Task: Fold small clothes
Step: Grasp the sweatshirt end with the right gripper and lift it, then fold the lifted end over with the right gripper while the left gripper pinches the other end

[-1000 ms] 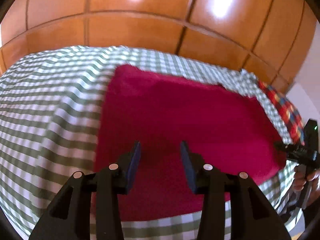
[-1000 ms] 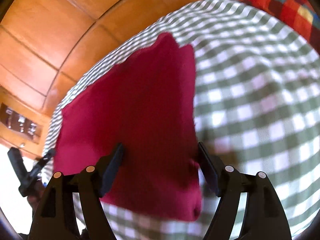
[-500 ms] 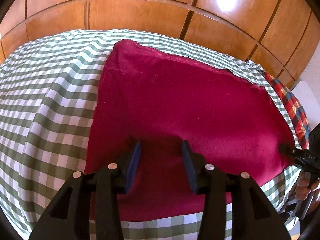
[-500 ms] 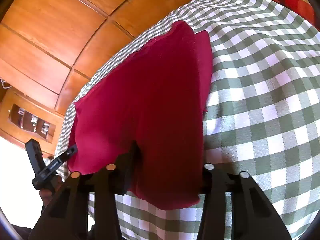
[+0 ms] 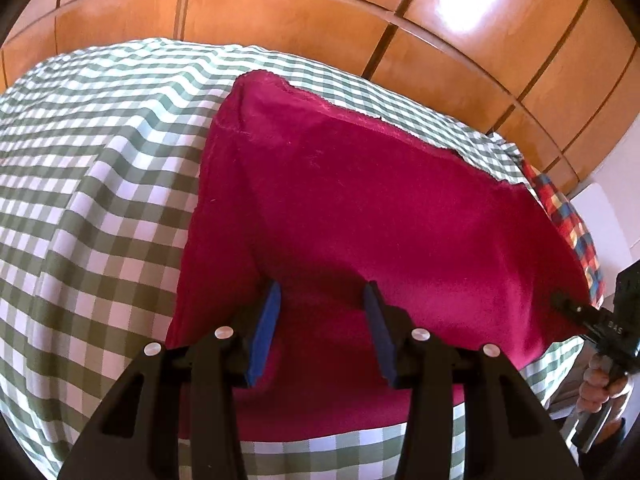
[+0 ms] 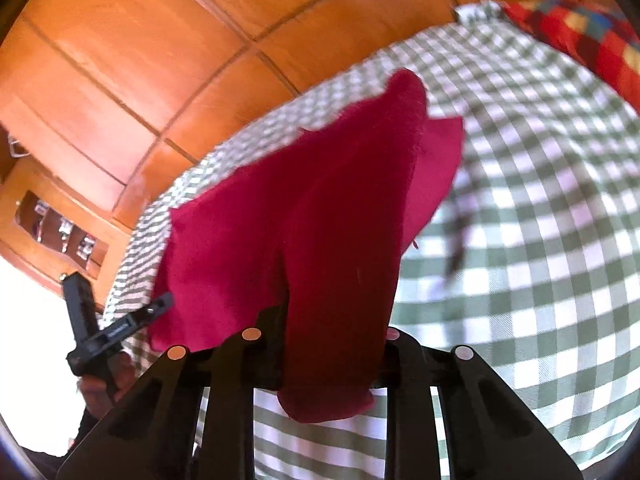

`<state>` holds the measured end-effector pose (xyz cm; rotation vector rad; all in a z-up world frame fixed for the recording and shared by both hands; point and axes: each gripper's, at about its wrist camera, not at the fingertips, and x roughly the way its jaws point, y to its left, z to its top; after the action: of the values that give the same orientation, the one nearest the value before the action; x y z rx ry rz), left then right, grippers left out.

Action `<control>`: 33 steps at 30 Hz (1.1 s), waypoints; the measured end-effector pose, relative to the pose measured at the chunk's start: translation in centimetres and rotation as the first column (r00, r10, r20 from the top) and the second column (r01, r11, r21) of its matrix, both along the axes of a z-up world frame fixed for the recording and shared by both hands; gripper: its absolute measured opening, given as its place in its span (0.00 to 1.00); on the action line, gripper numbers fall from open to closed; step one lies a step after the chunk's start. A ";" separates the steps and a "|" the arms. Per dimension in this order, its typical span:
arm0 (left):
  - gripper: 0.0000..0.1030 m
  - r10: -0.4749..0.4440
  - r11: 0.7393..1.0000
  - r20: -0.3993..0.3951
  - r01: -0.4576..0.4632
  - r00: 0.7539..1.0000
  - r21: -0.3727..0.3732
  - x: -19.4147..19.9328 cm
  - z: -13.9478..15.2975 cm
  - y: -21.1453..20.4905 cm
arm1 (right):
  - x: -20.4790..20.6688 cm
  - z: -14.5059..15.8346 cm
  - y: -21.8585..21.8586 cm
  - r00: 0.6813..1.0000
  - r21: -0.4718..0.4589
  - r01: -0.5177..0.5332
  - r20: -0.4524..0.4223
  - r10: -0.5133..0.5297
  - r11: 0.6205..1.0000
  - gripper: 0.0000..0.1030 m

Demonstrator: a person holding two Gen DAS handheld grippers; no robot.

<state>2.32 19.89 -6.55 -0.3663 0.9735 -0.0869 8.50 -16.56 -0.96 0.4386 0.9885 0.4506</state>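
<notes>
While the red cloth (image 5: 392, 216) is seen lying across the bed, these points are noted:

Cloth position: it is spread on the green-checked bedspread (image 5: 92, 168), one edge lifted off the bedding on the right-hand side.

Cloth in right wrist view: the red cloth (image 6: 320, 216) is seen raised, a fold draped down over the middle of the gripper and hanging below it.

Left gripper (image 5: 320, 312): its blue-padded fingers (image 5: 264, 328) are held spread, hovering over the near edge of the cloth; nothing is pinched between them.

Left gripper from across: the left gripper (image 6: 120, 328) is seen at the cloth's far corner in the right wrist view, close beside the fabric.

Right gripper (image 6: 332, 344): its jaws are closed in on the cloth, the fabric bunched between them; the fingertips are hidden under the fold.

Right gripper from across: the right gripper (image 5: 580, 316) is seen at the cloth's corner in the left wrist view, its tip against the red edge.

Right hand (image 5: 600, 384): it is wrapped around the handle.

Backdrop: wooden panelling (image 5: 280, 12) is seen behind the bed, and a multicoloured checked cushion (image 5: 568, 224) is lying at the far side.
</notes>
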 end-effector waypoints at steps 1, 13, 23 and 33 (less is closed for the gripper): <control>0.41 0.008 0.999 -0.001 -0.008 1.000 -0.037 0.0 0.0 0.5 | -0.1 0.7 0.5 1.000 0.001 -0.015 0.018 0.015 1.000 0.21; 0.27 0.014 0.978 0.009 -0.012 1.000 -0.206 -0.2 -1.0 3.5 | 0.5 6.2 11.5 0.944 -0.065 -0.275 0.168 0.283 0.959 0.21; 0.28 -0.013 0.943 0.028 0.022 1.000 -0.332 -0.2 -1.5 5.2 | 0.2 5.5 19.8 0.879 -0.117 -0.439 0.149 0.453 0.891 0.21; 0.40 0.112 0.856 0.058 -0.067 0.992 -0.513 -2.3 -0.6 10.7 | -0.8 2.4 25.8 0.814 -0.275 -0.533 0.091 0.574 0.800 0.21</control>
<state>0.01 30.54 -7.16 -0.8919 0.8364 -0.2781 7.68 9.28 1.41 -0.1256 0.9811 0.8765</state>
